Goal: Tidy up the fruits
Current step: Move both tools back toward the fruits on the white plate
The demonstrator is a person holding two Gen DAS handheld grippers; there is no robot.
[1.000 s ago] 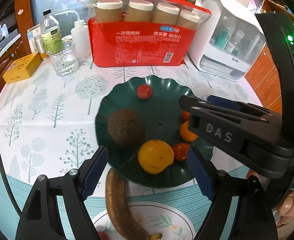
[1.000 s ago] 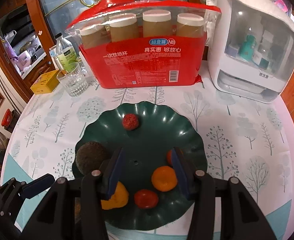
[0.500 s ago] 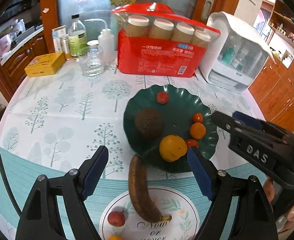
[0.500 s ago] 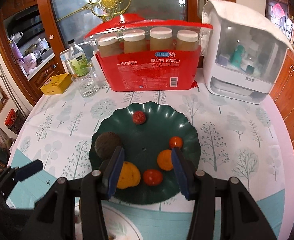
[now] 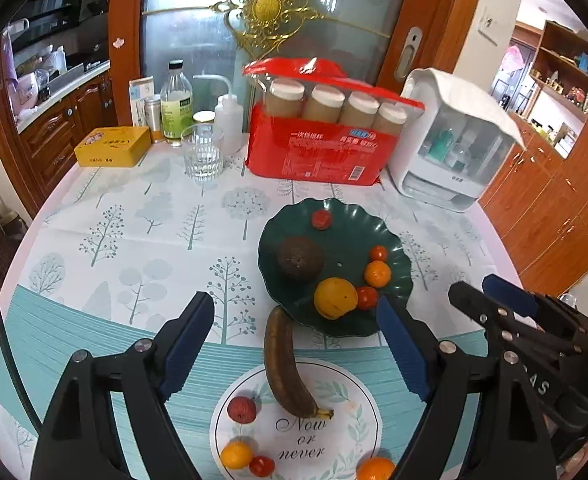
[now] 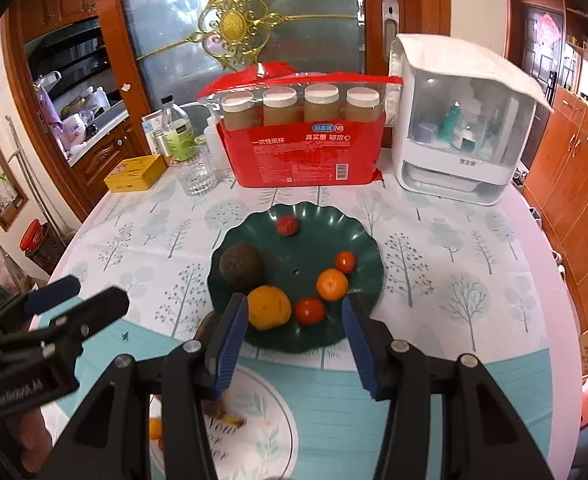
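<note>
A dark green scalloped plate point(image 5: 394, 248) point(image 6: 358, 240) holds a brown avocado point(image 5: 300, 258), a yellow-orange fruit point(image 5: 335, 298), a tangerine point(image 5: 377, 274), two small tomatoes and a lychee point(image 5: 321, 220). A white printed plate point(image 5: 358, 412) nearer me holds a browned banana point(image 5: 284, 364), a lychee point(image 5: 241, 409), a tangerine point(image 5: 235, 454), a tomato and another orange fruit. My left gripper point(image 5: 294, 346) is open and empty, above the banana. My right gripper point(image 6: 290, 338) is open and empty, over the green plate's near edge; it shows in the left wrist view point(image 5: 494, 304).
At the table's back stand a red pack of paper cups point(image 5: 322, 140), a white storage box point(image 5: 454, 144), a drinking glass point(image 5: 203, 156), bottles point(image 5: 176, 108) and a yellow tin point(image 5: 112, 146). The round table's edge drops off on the right by wooden cabinets.
Both grippers have pulled back and up from the green plate. The white plate with the banana and small fruits has come into view. Both jaws stay open and empty.
</note>
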